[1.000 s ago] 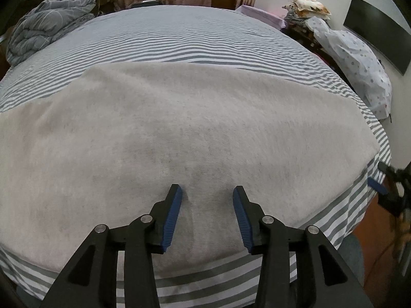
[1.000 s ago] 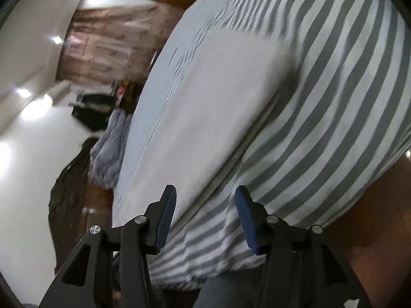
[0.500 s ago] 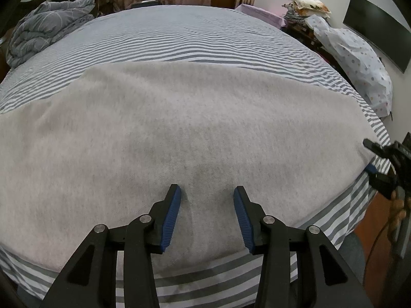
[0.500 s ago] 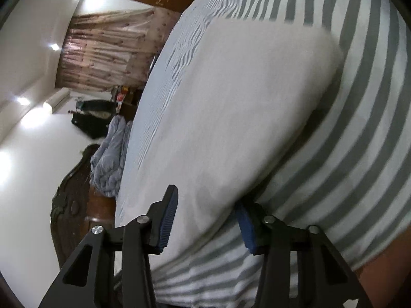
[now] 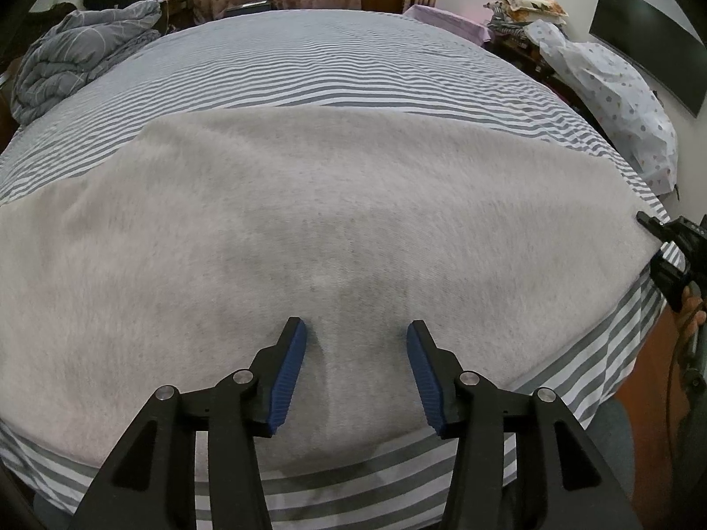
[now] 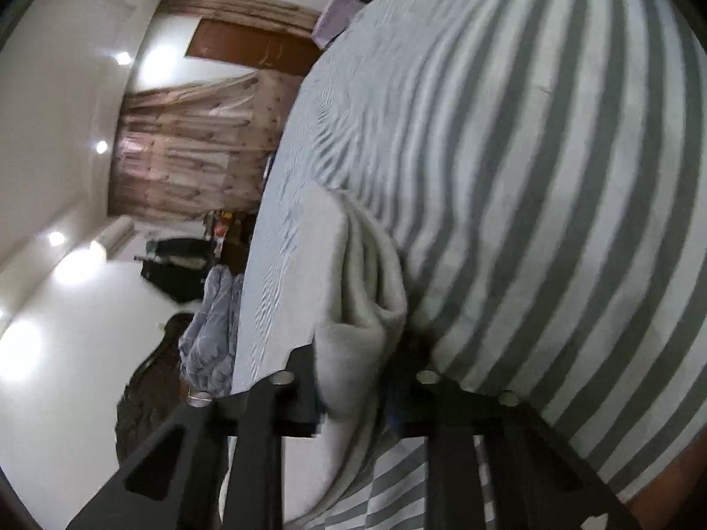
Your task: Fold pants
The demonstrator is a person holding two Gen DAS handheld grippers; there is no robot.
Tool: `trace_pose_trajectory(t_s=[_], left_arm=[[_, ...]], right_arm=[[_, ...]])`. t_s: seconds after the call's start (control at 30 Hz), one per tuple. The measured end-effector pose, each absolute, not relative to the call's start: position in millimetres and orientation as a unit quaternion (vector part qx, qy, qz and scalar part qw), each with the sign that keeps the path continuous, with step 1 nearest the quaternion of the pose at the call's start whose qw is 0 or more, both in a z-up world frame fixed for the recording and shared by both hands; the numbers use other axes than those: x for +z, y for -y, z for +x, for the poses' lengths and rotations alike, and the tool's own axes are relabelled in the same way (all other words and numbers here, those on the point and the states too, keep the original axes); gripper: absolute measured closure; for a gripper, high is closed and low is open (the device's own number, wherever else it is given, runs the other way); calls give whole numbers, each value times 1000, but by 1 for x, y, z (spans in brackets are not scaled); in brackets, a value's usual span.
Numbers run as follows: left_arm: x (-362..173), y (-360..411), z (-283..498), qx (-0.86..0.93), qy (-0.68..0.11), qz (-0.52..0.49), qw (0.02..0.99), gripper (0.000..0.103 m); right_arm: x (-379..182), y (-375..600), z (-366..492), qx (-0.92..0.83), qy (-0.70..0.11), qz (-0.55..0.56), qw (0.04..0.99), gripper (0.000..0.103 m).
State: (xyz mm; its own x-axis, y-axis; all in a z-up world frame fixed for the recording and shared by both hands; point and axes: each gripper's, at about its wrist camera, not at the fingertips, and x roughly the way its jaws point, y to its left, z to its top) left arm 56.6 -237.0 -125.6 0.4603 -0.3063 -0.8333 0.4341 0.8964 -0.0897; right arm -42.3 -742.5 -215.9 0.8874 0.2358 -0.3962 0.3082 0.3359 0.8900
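Pale grey fleece pants (image 5: 331,203) lie spread flat across the near part of a striped bed (image 5: 309,66). My left gripper (image 5: 355,331) hovers over their near edge. Its jaws are opening, and nothing is pinched between the blue pads (image 5: 289,375). At the pants' right end, my right gripper (image 5: 663,243) reaches in from the bed's edge. In the right wrist view, my right gripper (image 6: 353,353) is closing on a bunched fold of the pants (image 6: 375,291). The cloth fills the gap and hides the pads.
A crumpled grey duvet (image 5: 75,53) lies at the bed's far left. A dotted white bundle (image 5: 618,88) and pillows (image 5: 530,0) sit beside the bed on the right, under a black screen (image 5: 645,39). A hand (image 5: 691,313) holds the right gripper.
The right gripper moved in onto the pants' right end and its jaws closed around a fold of cloth. The left gripper stayed in place and its jaws spread slightly.
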Motion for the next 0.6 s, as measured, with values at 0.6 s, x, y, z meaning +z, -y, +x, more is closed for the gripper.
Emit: trace_pose_trajectory(t_s=[0.6], left_arm=[[-103,176,73,-231,-476,-30,848,47]], right_arm=[[-82,594,71,99,-313,397,857,87]])
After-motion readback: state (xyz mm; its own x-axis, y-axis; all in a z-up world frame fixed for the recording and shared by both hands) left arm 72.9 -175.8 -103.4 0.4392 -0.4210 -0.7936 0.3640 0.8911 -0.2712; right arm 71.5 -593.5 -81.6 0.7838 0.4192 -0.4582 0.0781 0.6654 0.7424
